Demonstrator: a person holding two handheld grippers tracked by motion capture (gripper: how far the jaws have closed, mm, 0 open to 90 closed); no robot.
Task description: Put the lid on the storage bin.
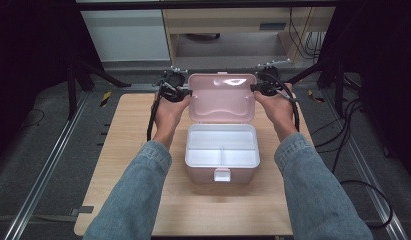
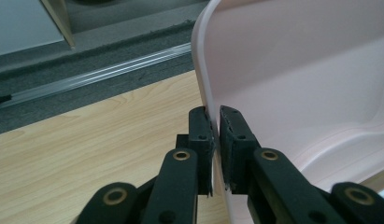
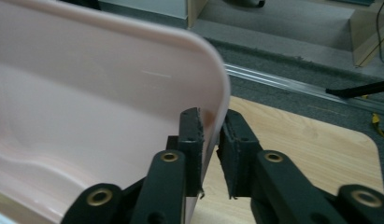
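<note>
Your left gripper (image 2: 215,135) has its two black jaws clamped on the left edge of the pink lid (image 2: 292,70); in the left gripper view the thin rim of the lid runs up from the bottom centre of the frame, pinched between both pads. Your right gripper (image 3: 212,140) straddles the right edge of the same lid (image 3: 87,93). In the right gripper view the left jaw lies against the inner face of the rim, while a narrow gap shows between the rim and the right jaw, so the jaws sit slightly apart around the edge; you cannot tell from this view whether the grip is fully closed.

In the high view, your denim sleeves (image 1: 138,195) enter from the bottom corners of the frame. The white box (image 1: 222,155) sits at the centre of the frame on the wooden table (image 1: 123,150), with its latch tab (image 1: 222,174) on the near wall and a divided white tray inside. Behind it, in the upper centre of the frame, the lid (image 1: 222,97) stands raised, its hollow inner face turned toward you. The left gripper (image 1: 179,92) is at the lid's upper left edge and the right gripper (image 1: 263,89) at its upper right edge. Beyond the table edge lie grey floor and a metal rail (image 2: 110,74).
</note>
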